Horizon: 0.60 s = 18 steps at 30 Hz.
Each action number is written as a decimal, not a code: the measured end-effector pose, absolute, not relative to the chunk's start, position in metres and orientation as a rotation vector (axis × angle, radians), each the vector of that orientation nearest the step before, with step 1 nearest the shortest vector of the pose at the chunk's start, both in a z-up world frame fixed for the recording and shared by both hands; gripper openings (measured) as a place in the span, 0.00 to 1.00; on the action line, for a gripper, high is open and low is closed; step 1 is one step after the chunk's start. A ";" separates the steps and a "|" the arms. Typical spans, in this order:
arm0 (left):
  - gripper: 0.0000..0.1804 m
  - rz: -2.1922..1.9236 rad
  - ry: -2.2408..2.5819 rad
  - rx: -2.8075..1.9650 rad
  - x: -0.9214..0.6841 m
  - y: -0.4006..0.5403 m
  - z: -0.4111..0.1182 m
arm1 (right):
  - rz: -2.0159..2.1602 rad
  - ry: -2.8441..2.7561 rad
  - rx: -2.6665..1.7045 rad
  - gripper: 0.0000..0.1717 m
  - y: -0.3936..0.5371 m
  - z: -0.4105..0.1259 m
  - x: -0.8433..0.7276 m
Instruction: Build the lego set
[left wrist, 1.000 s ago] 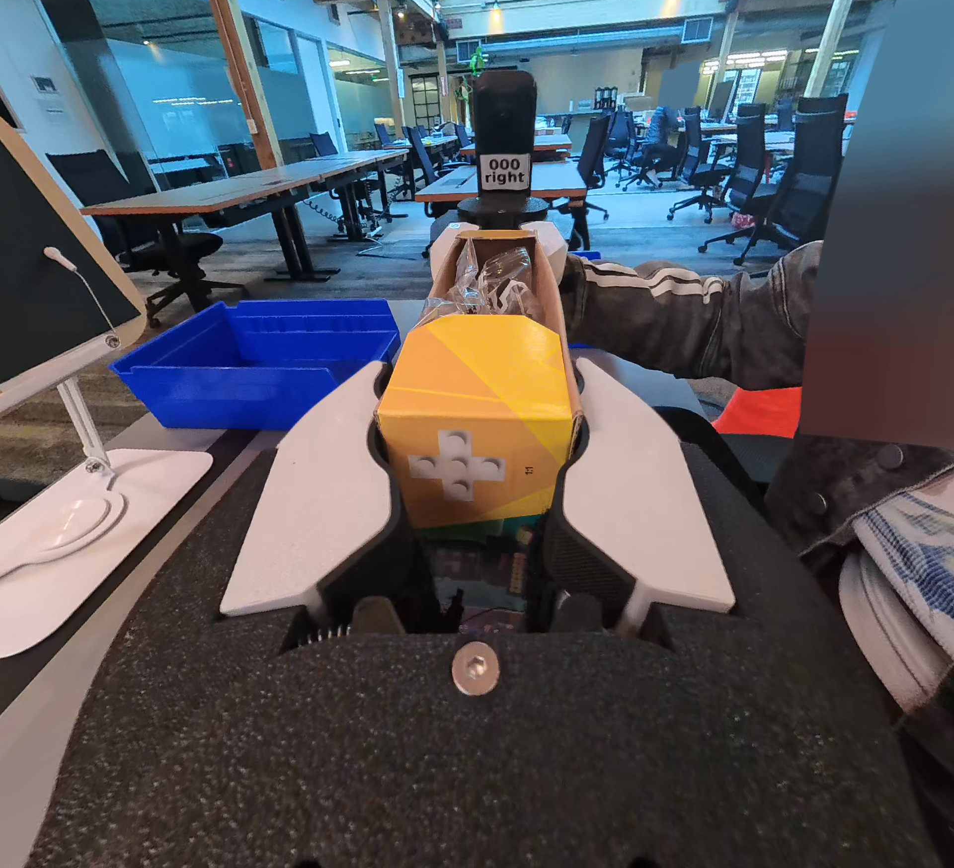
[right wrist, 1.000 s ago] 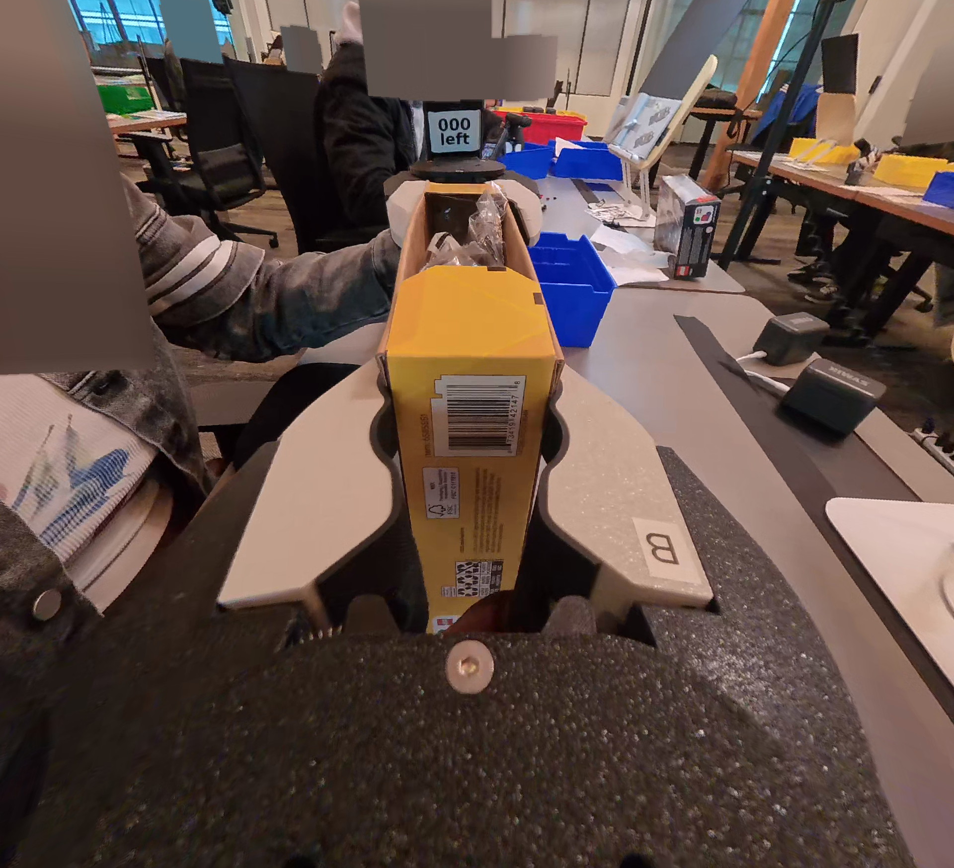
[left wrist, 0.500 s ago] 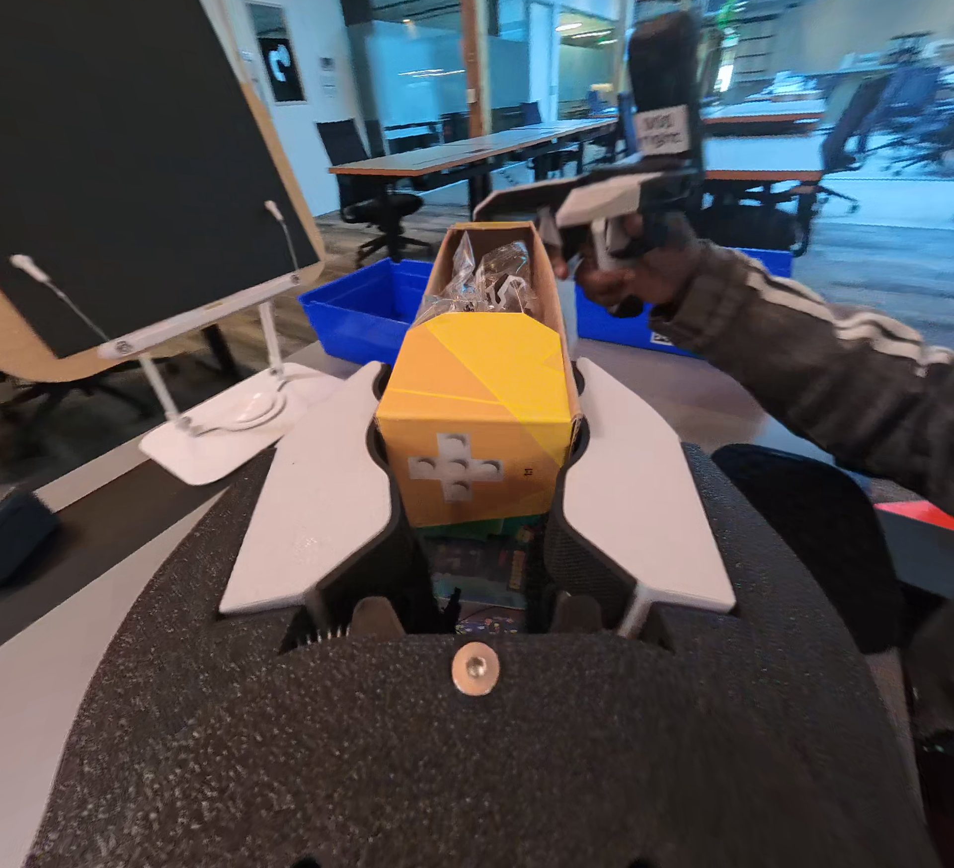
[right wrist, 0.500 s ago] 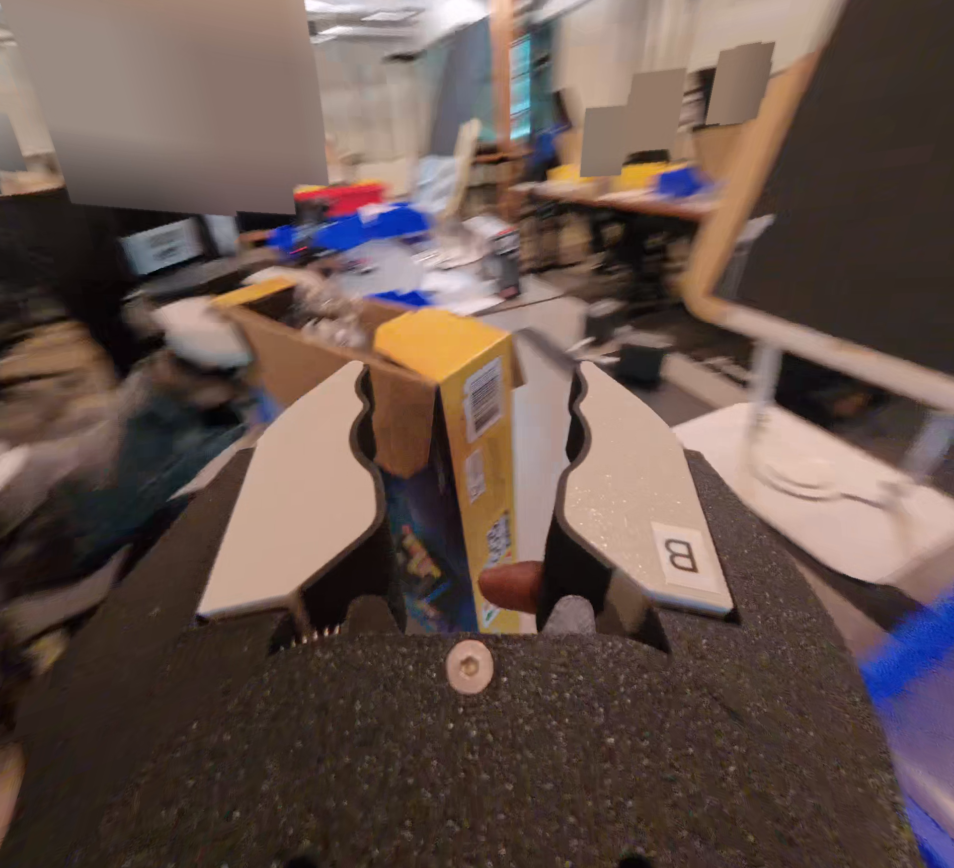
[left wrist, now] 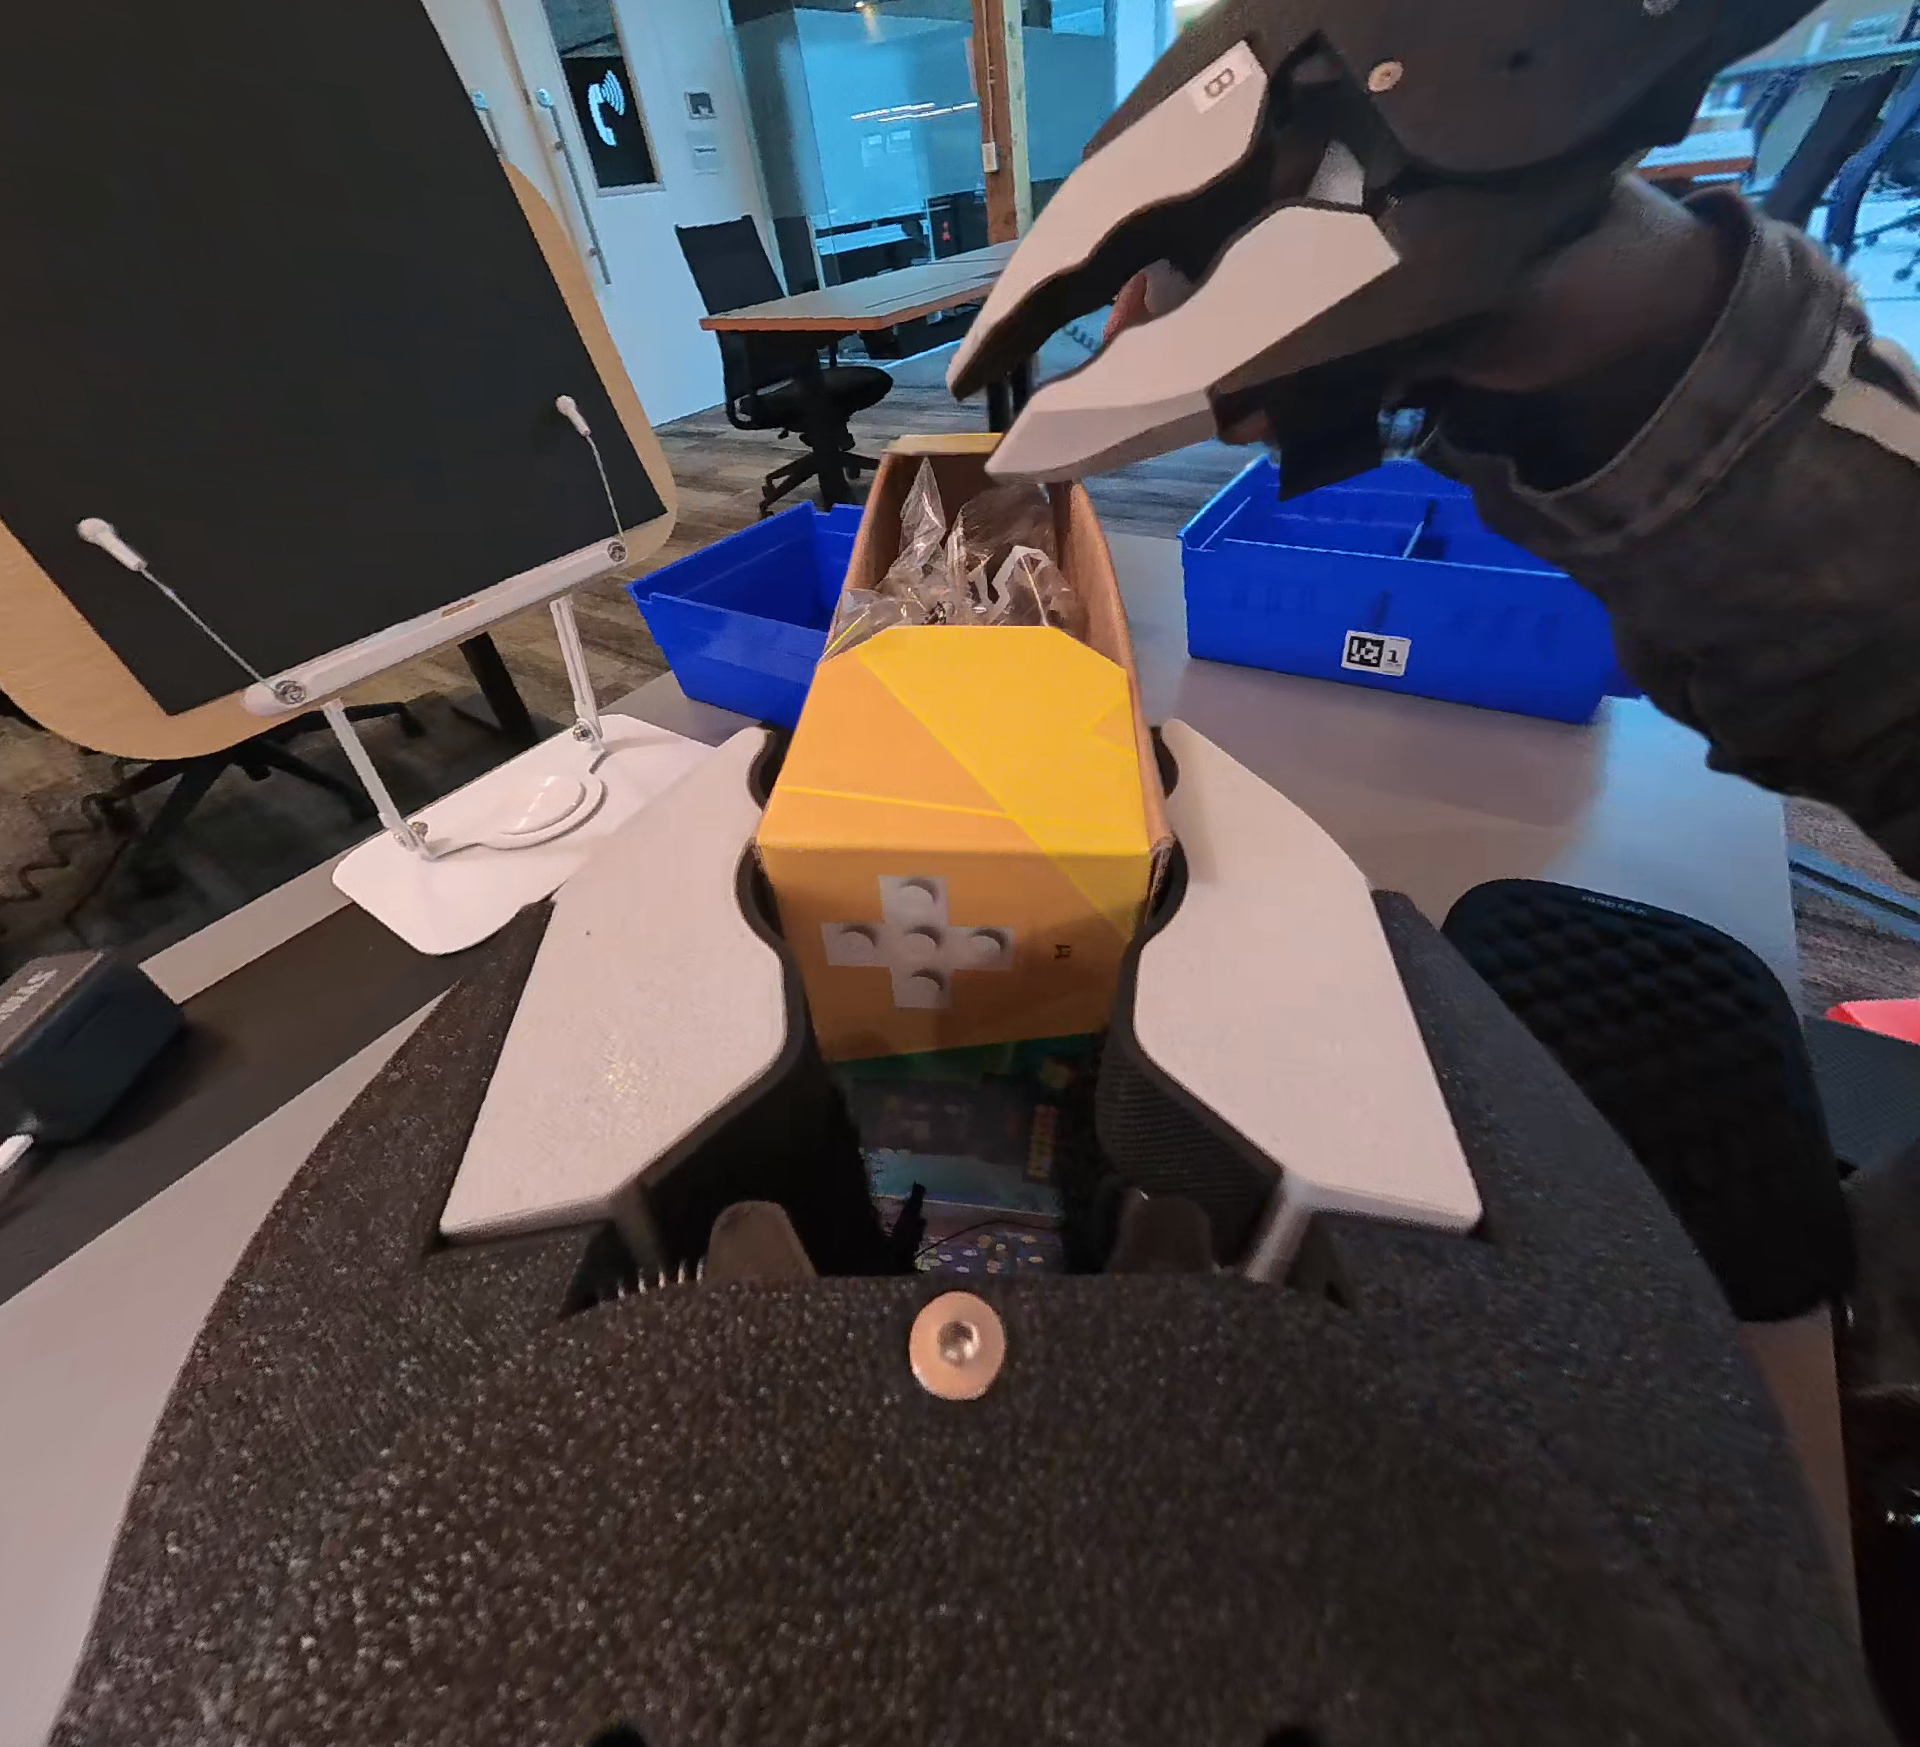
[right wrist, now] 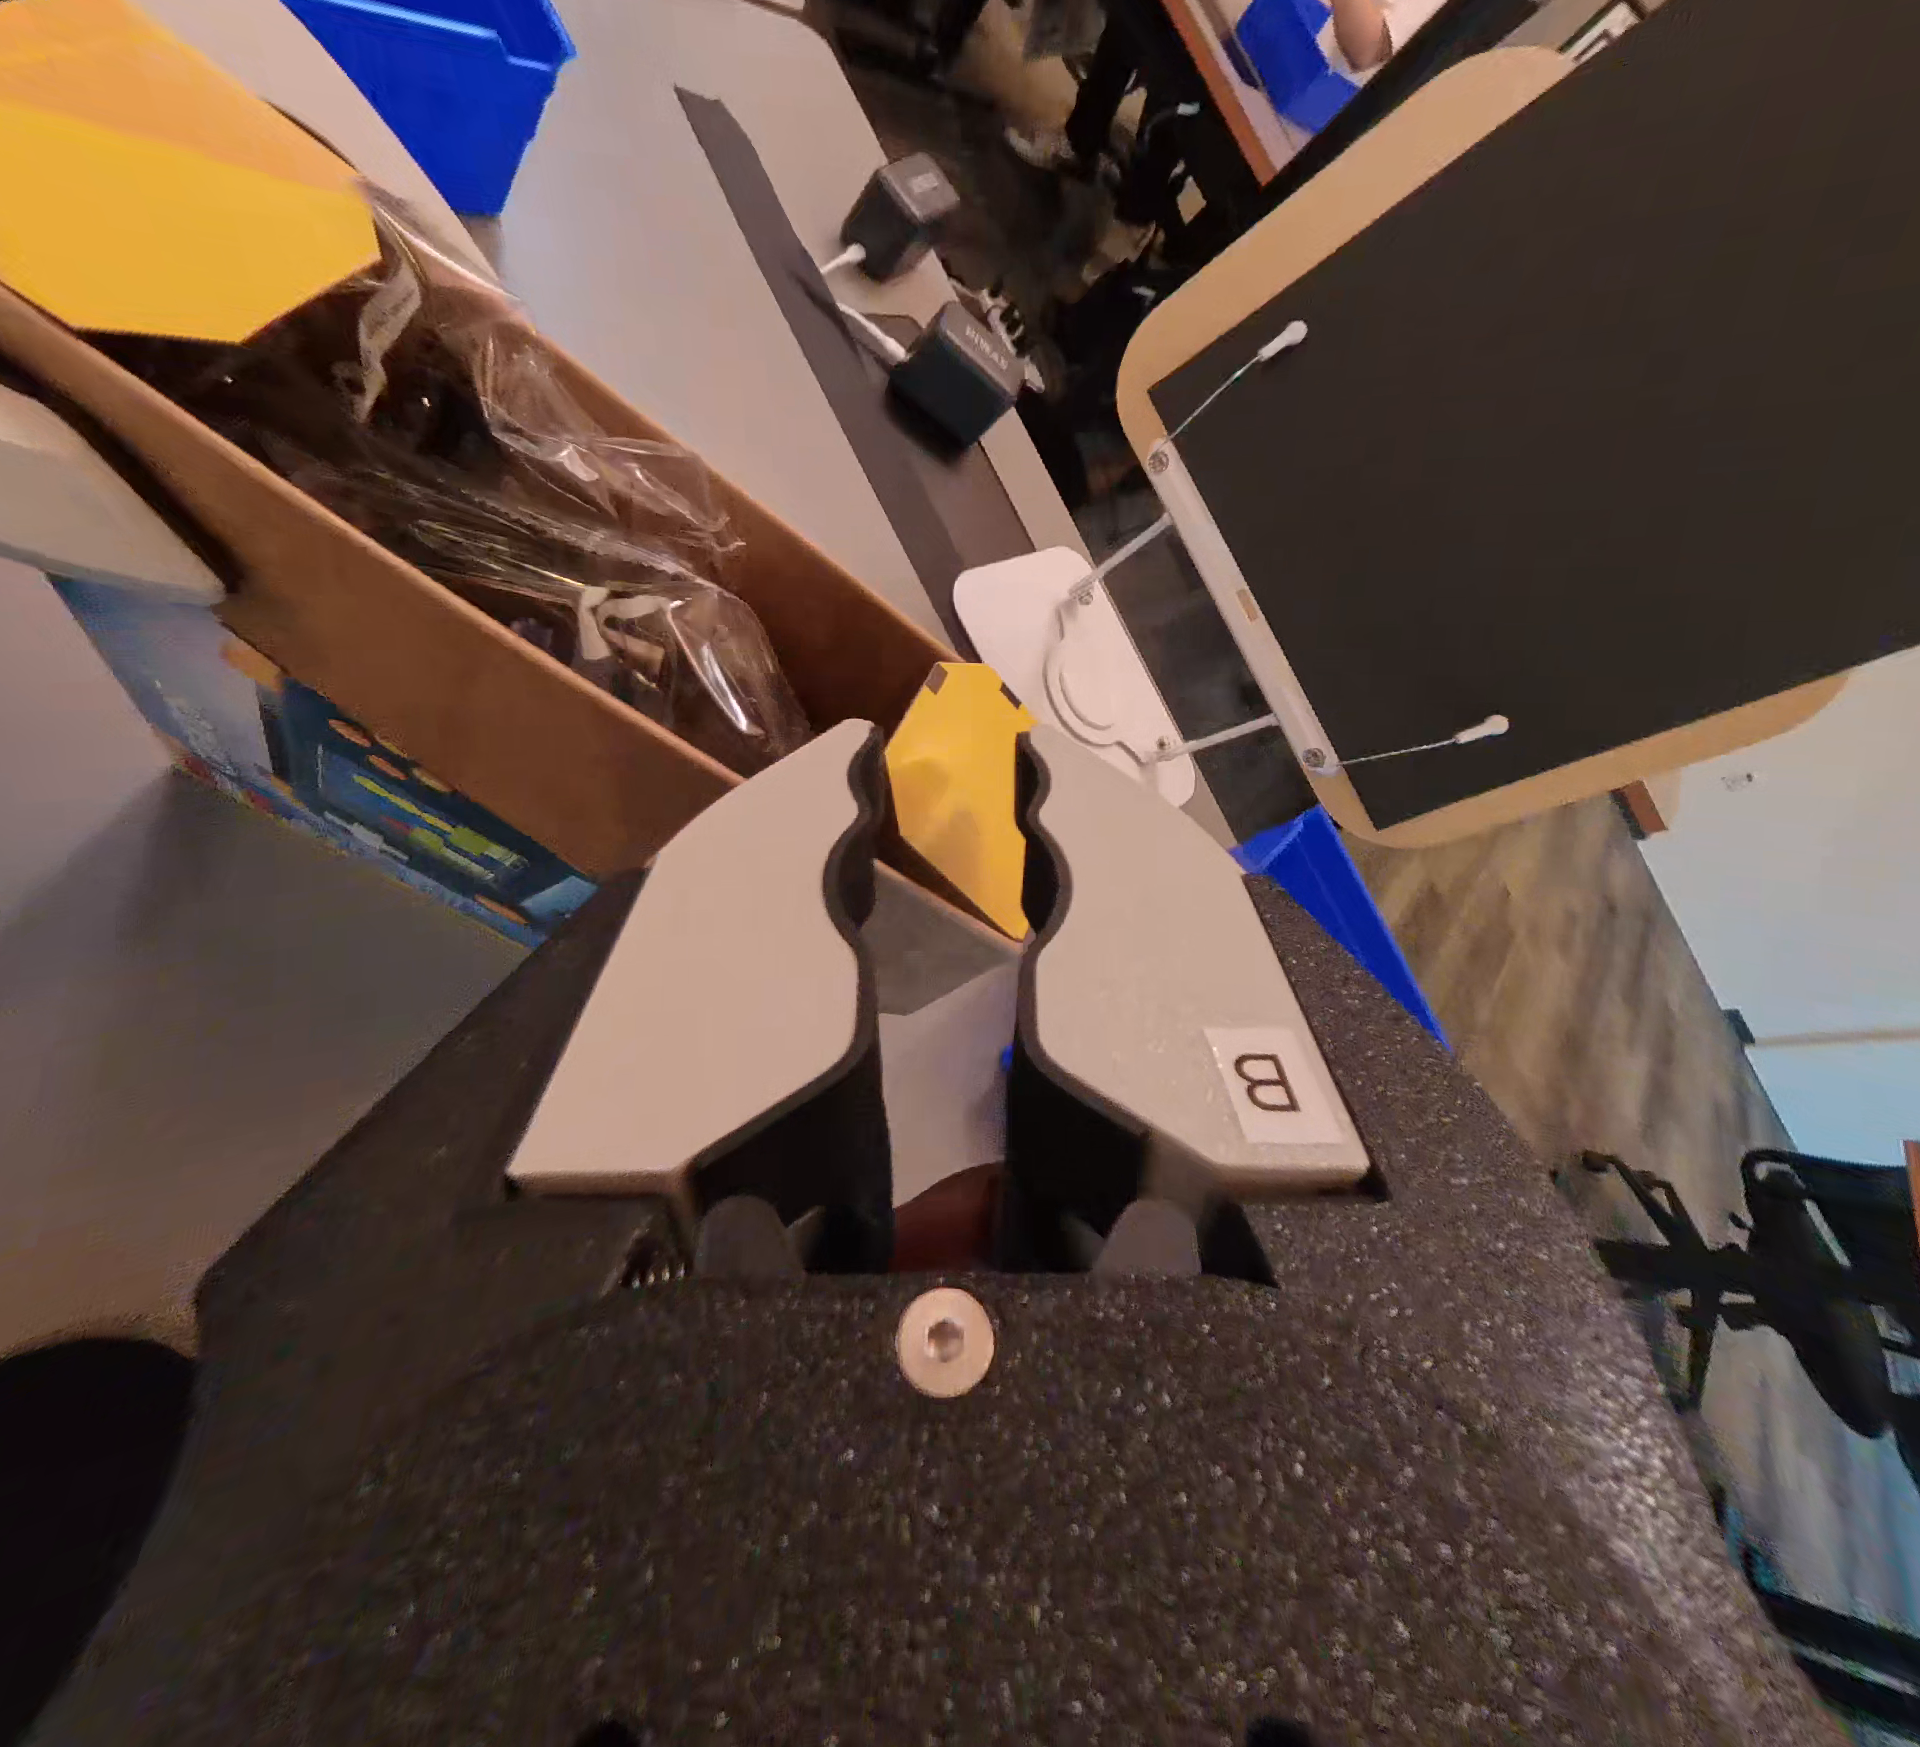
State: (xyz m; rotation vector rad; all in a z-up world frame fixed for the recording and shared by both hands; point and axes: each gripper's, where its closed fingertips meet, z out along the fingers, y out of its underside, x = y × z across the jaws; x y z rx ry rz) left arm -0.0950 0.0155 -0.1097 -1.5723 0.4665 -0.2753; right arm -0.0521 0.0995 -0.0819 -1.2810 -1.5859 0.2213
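My left gripper (left wrist: 961, 741) is shut on a yellow cardboard box (left wrist: 966, 793), with both pads pressed on its sides near its closed end. The box is open along its top, and clear plastic bags (left wrist: 966, 554) lie inside. My right gripper (left wrist: 987, 419) hovers over the far end of the box with its fingers apart and nothing pinched. In the right wrist view, the right gripper (right wrist: 948, 741) is just above a yellow end flap (right wrist: 956, 793), which shows in the gap between its pads. The bags (right wrist: 582, 554) and the box's brown inside (right wrist: 468, 689) lie to the left.
Two blue bins (left wrist: 727, 606) (left wrist: 1392, 596) stand on the grey table (left wrist: 1403, 762) beyond the box. A black board on a white stand (left wrist: 499, 824) is at the left. Power adapters (right wrist: 951, 378) lie on a dark strip. A black chair back (left wrist: 1621, 1001) is at the right. About 10 cm separates my left fingertips from my right.
My right gripper let go of the box's far end, swung up and over it, and now points down at the open end. My left gripper turned left, still holding the box.
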 end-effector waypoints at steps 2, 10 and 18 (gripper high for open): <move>0.36 -0.273 0.468 -1.576 -0.095 0.015 -0.110 | 0.194 -1.628 -1.284 0.03 0.097 -0.082 -0.054; 0.36 -0.393 0.495 -1.547 -0.104 0.017 -0.109 | 0.396 -1.389 -1.439 0.01 0.152 -0.062 -0.018; 0.36 -0.534 0.589 -1.493 -0.106 0.017 -0.108 | 1.088 -1.381 -1.602 0.00 0.128 -0.130 -0.026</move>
